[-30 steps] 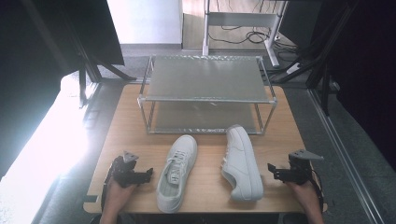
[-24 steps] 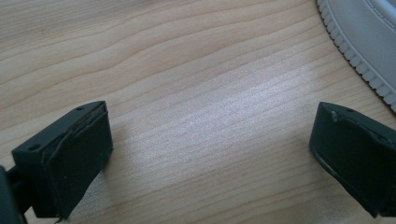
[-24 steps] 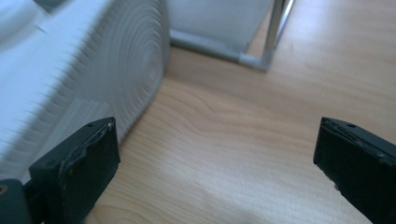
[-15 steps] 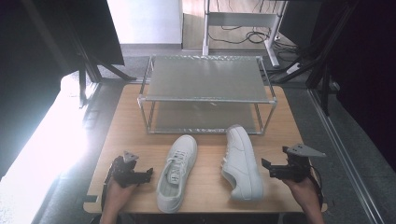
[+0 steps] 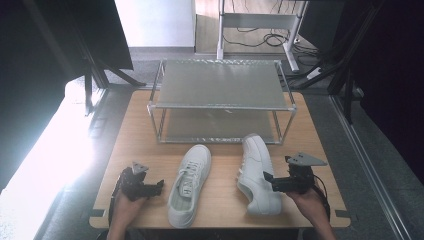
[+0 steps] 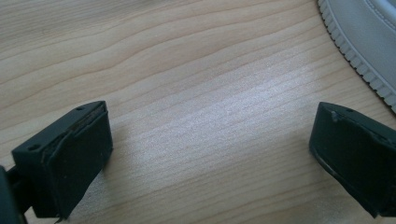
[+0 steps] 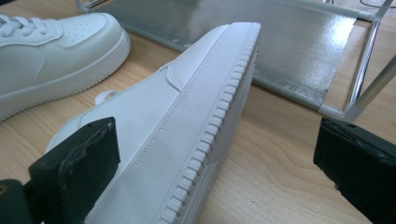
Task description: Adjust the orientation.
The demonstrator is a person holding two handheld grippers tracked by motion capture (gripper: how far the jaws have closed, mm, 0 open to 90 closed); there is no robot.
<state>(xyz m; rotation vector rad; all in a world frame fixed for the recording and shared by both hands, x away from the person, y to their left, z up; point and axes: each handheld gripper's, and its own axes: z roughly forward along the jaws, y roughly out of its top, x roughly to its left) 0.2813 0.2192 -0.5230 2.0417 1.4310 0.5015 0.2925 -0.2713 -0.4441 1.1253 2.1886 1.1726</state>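
Spreading my right gripper [image 5: 270,181] wide, I am reaching at the right shoe [image 5: 258,172], lying tipped near the tabletop's [image 5: 150,150] front edge. My left gripper [image 5: 159,186] is gaping empty. Pinching its slanted sole could be pushing it off.

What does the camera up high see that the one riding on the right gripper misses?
The high view takes in the left gripper, the rack's top shelf and the floor around the table. The right gripper view adds the ridged sole edge of the right shoe, lying on its side between open jaws. Both show the two white shoes, the rack's lower shelf and the wooden table.
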